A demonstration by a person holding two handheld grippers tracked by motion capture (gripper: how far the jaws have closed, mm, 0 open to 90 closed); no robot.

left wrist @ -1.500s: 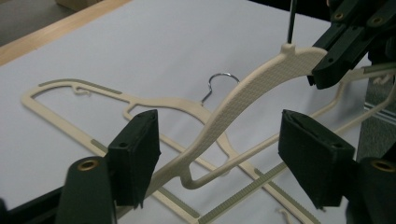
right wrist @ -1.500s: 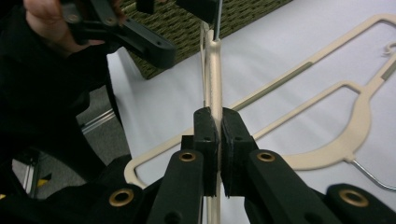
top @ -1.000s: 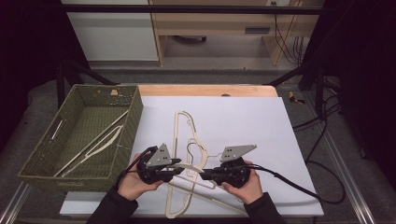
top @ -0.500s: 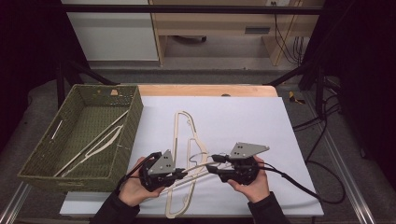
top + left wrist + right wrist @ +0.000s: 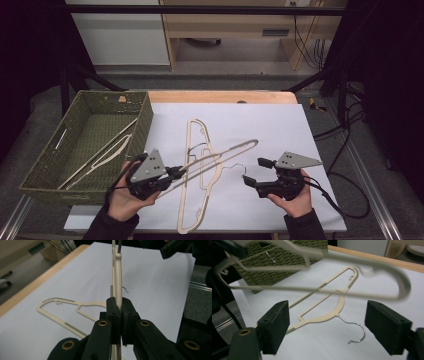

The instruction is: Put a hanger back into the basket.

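Observation:
A cream plastic hanger (image 5: 225, 152) is lifted off the white sheet, slanting up to the right, with my left gripper (image 5: 172, 173) shut on its lower end. In the left gripper view the two jaws pinch the hanger's bar (image 5: 117, 302) edge-on. A second cream hanger (image 5: 183, 205) with a metal hook (image 5: 357, 332) lies flat on the sheet beneath it. My right gripper (image 5: 256, 172) stands open to the right of both hangers with nothing between its pads (image 5: 274, 327). The lifted hanger (image 5: 362, 270) passes blurred above and beyond those jaws.
A green woven basket (image 5: 145, 122) stands at the left of the table with another cream hanger (image 5: 107, 152) lying in it. The white sheet (image 5: 260, 120) covers the table, with a wooden edge (image 5: 220, 96) at the back. A cable trails right from the right gripper.
The left gripper has raised one hanger off the sheet. The right gripper has come away from it, moved right and now stands open.

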